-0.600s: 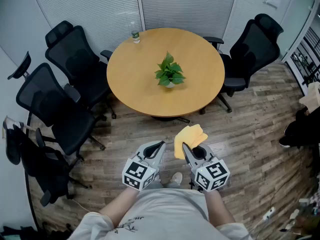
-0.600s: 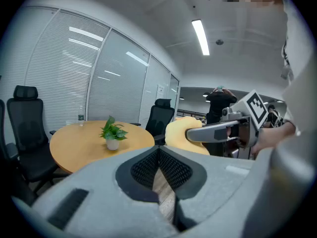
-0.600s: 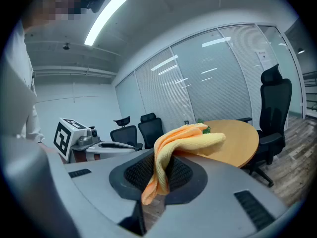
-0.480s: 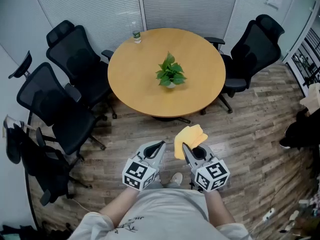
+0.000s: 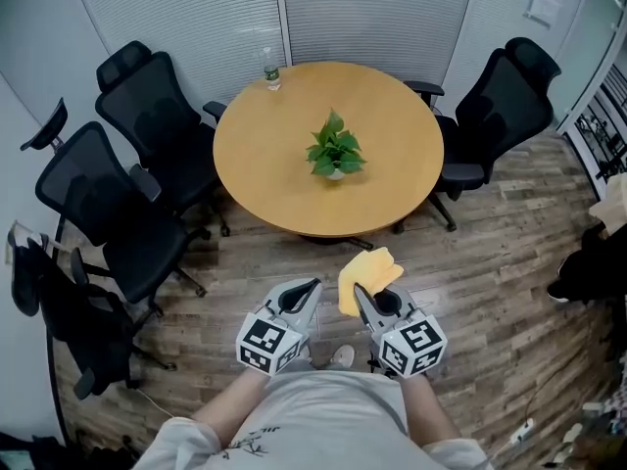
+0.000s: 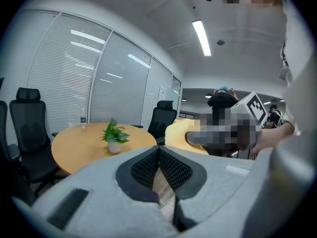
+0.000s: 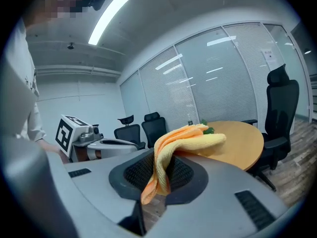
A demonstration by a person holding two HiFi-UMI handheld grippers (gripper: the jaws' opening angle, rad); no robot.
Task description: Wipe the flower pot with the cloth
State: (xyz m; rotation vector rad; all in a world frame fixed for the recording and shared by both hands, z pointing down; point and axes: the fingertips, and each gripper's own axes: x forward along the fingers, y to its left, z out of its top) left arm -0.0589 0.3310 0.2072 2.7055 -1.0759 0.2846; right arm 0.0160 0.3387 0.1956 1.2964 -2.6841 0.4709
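A small green plant in a white flower pot (image 5: 335, 171) (image 6: 114, 146) stands near the middle of the round wooden table (image 5: 274, 179). My right gripper (image 5: 360, 289) is shut on a folded yellow-orange cloth (image 5: 365, 275) (image 7: 171, 151), held over the floor short of the table. The cloth droops forward past the jaws and hides most of the plant in the right gripper view. My left gripper (image 5: 313, 285) (image 6: 158, 149) hangs beside it, shut with nothing between its pads. Both are well away from the pot.
A clear water bottle (image 5: 270, 70) stands at the table's far left edge. Black office chairs (image 5: 103, 202) crowd the left side and another chair (image 5: 502, 116) sits at the right. Wood floor (image 5: 255, 272) lies between me and the table.
The whole scene has shifted slightly in the head view; the table sits a little lower and closer. Both grippers keep the same pose and the cloth stays gripped.
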